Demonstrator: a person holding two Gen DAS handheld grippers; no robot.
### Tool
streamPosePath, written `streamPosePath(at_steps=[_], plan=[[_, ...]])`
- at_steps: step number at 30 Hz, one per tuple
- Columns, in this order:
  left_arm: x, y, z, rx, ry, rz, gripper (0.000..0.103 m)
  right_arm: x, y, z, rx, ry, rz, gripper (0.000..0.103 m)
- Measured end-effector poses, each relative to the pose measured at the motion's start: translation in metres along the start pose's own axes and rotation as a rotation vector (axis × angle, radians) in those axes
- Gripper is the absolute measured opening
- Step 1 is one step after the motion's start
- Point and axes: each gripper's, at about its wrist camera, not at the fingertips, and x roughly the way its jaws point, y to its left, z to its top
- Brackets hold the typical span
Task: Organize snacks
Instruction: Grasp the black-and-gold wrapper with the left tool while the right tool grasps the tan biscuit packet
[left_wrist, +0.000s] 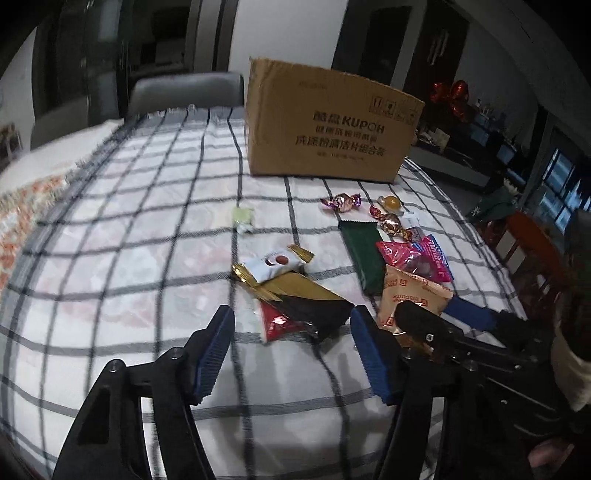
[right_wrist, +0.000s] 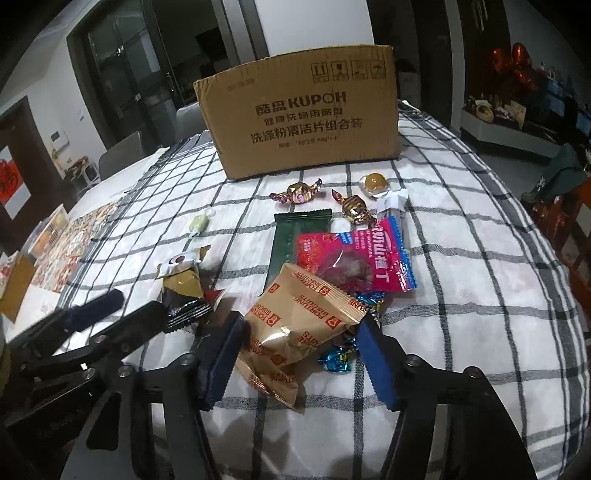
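A: Where do the snacks sit?

B: Scattered on the checked cloth over the surface (right_wrist: 461, 258), in front of the cardboard box (right_wrist: 299, 110). Nearest the right gripper (right_wrist: 301, 354) is the tan Fortune Biscuits packet (right_wrist: 295, 325), lying between its blue pads, with a blue foil candy (right_wrist: 338, 356) tucked under its edge. Beyond it lie the pink hawthorn packet (right_wrist: 365, 254) and the dark green bar (right_wrist: 295, 240).

A: Is that gripper holding the packet?

B: No. Its jaws stand wide, one on each side of the packet; I can't tell whether a pad touches it. The left gripper (left_wrist: 291, 350) is also wide and empty, pointed at the black-and-gold packet (left_wrist: 306, 302), which overlaps a red packet (left_wrist: 275, 325) and has a white sachet (left_wrist: 271, 264) lying on its far end.

A: What could go wrong from here?

B: The tan packet looks puffy and slick, so I'd judge a squeeze could let it slip out or crush the biscuits. The blue candy could be pinched along with it and drop on the way to the box. On the left, closing on the black packet may drag the red one too. The two grippers are just beside each other, so they could collide.
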Motion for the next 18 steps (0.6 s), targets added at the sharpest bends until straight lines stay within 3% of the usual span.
streamPosePath(at_steps=[5,15,18], plan=[[0.013,0.008,0.005,-0.081,0.057,-0.019,0.064,0.004,-0.001,0.005,-0.007,-0.001,0.011,0.062],[0.033,0.011,0.021,-0.136,0.112,-0.043,0.064,0.015,-0.006,0.018,0.01,0.023,0.002,0.055],[0.037,0.011,0.024,-0.144,0.116,-0.007,0.064,0.016,-0.008,0.018,0.014,0.026,0.012,0.054]])
